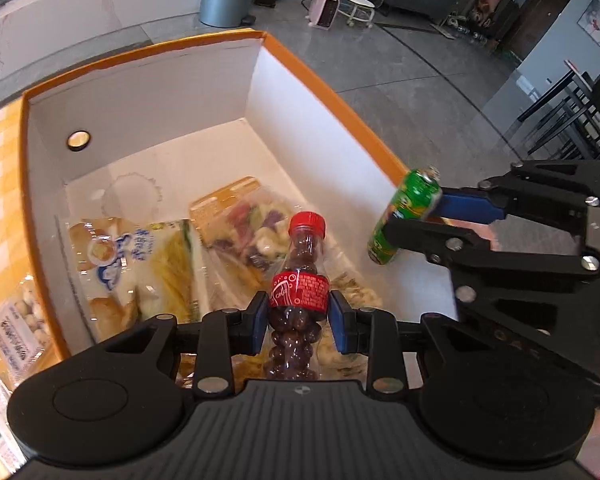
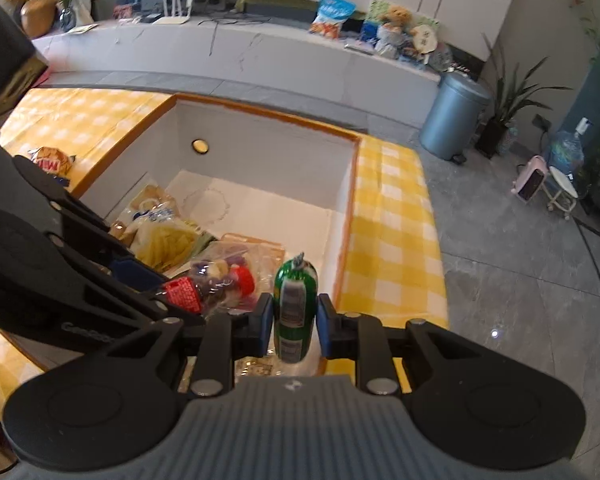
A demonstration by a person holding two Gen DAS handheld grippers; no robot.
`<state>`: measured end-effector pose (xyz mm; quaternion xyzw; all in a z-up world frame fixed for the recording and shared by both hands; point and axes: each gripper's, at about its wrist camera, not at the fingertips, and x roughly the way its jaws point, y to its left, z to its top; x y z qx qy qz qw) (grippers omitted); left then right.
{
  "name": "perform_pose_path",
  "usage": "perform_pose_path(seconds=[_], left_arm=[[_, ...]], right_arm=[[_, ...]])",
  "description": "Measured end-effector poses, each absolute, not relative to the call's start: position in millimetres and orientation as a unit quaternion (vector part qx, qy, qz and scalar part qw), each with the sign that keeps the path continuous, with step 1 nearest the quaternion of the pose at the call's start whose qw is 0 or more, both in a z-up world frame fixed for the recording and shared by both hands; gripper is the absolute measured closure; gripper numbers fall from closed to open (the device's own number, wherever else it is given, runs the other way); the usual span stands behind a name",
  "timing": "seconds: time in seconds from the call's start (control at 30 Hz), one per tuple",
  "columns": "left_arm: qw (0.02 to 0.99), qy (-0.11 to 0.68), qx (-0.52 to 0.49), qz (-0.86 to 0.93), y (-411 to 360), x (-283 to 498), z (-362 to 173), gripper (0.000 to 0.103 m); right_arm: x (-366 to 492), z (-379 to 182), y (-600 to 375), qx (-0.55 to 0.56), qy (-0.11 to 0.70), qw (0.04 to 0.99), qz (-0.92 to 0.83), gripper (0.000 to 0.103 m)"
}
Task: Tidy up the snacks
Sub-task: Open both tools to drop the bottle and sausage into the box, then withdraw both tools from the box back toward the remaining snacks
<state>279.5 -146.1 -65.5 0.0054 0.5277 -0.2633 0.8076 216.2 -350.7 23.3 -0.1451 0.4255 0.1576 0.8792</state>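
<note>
Yellow-checked tablecloth (image 2: 392, 216) surrounds our orange-rimmed box (image 1: 324, 92), where the left gripper (image 1: 300, 314) clamps a rigid, slick candy-filled bottle (image 1: 298, 288) at its label, and at three o'clock the right gripper (image 2: 294, 318) clamps mid-body a light, squashy green sausage-shaped pack (image 2: 294, 304).

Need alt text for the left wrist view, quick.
The left tool grips a red-capped bottle of dark candies over an orange-rimmed box holding snack bags. At right, the right tool holds a green can above the box's edge.
</note>
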Motion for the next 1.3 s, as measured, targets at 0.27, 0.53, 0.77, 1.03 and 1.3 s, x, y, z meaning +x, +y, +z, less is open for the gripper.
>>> perform_pose_path(seconds=[0.27, 0.53, 0.77, 1.03, 1.3], left_arm=[[0.792, 0.551, 0.009, -0.262, -146, 283, -71, 0.068], [0.787, 0.557, 0.017, -0.264, -148, 279, -73, 0.068], [0.794, 0.551, 0.015, -0.256, -144, 271, -60, 0.061], [0.813, 0.529, 0.014, -0.242, -128, 256, -38, 0.043], [0.834, 0.497, -0.002, -0.238, -106, 237, -16, 0.023]], right_arm=[[217, 1, -335, -0.186, 0.461, 0.85, 0.171, 0.082], [214, 0, -335, -0.183, 0.476, 0.844, 0.167, 0.082], [205, 12, -331, -0.188, 0.465, 0.849, 0.167, 0.072], [189, 37, -330, -0.193, 0.438, 0.865, 0.151, 0.048], [171, 61, -323, -0.205, 0.416, 0.875, 0.14, 0.041]])
